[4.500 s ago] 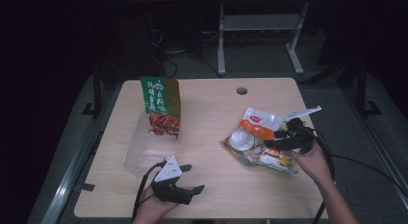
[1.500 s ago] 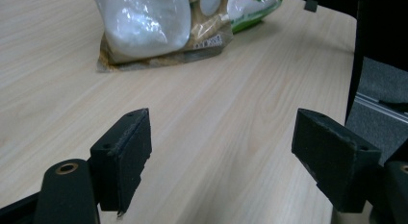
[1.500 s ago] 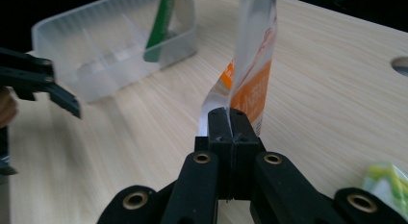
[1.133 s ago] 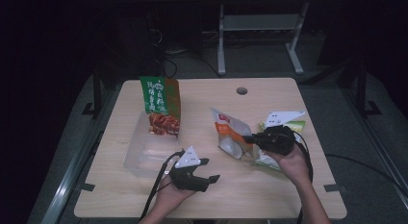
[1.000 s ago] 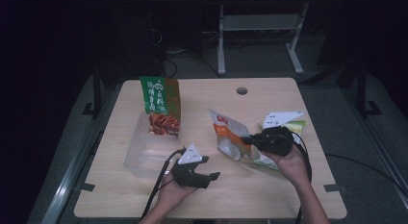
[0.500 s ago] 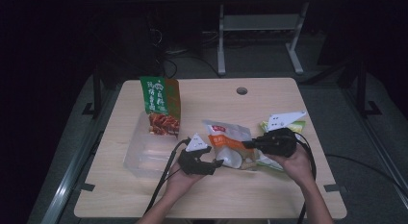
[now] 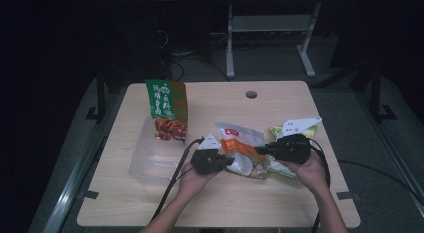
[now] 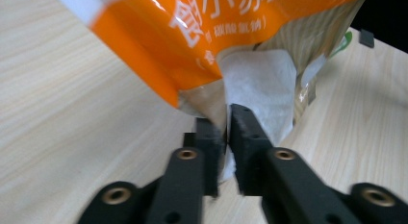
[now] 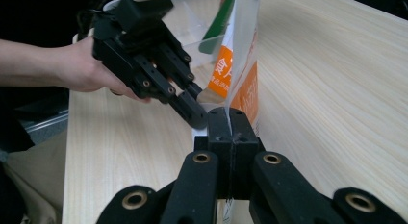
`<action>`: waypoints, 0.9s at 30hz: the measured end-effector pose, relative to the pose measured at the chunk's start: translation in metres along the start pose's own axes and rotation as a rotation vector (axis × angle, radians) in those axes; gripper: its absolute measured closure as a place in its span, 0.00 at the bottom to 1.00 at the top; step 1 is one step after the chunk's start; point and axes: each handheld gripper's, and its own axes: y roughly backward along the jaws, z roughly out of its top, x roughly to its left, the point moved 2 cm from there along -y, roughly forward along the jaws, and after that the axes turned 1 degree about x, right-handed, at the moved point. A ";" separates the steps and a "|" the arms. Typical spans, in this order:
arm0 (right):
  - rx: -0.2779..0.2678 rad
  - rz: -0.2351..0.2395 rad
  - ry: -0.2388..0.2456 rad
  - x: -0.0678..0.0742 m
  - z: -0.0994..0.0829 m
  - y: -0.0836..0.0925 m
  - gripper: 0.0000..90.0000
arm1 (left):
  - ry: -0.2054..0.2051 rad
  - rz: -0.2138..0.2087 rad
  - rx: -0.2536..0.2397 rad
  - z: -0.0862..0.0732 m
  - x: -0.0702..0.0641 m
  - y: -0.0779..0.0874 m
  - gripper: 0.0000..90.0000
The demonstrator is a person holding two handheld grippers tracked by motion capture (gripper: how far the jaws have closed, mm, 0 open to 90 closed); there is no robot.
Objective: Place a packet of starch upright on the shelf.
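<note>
An orange and white snack bag [image 7: 239, 145] hangs just above the middle of the table, held between both grippers. My right gripper [image 7: 260, 150] is shut on the bag's right edge [image 9: 243, 84], its jaws pressed together on the film [image 9: 231, 120]. My left gripper [image 7: 227, 162] has just been closing, and its pads now pinch the bag's lower left corner [image 8: 226, 123]. The orange print of the bag [image 8: 216, 36] rises above those jaws. In the right gripper view the left gripper [image 9: 192, 108] sits close by on the left, held by a hand.
A green snack bag [image 7: 166, 110] stands upright in a clear plastic container [image 7: 150, 160] at the table's left. A green and white packet [image 7: 296, 127] lies behind the right hand. A cable hole [image 7: 251, 94] is near the far edge.
The right gripper has carried the bag leftward toward the table's middle. The left gripper has moved right to meet it, and its jaws have shut on the bag's corner.
</note>
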 end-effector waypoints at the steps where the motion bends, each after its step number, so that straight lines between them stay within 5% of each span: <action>1: -0.003 0.001 -0.007 -0.001 -0.001 0.000 1.00 | 0.000 0.002 -0.003 0.001 0.000 0.001 0.97; 14: -0.019 -0.029 -0.037 -0.007 -0.005 0.000 0.96 | -0.051 0.041 -0.007 0.000 -0.006 0.001 1.00; 21: 0.046 -0.046 -0.067 -0.008 -0.011 -0.020 0.86 | -0.060 0.051 -0.007 0.000 -0.009 0.001 1.00; 27: 0.061 -0.050 -0.056 -0.004 -0.010 -0.029 0.91 | -0.069 0.049 -0.006 -0.002 -0.010 0.003 1.00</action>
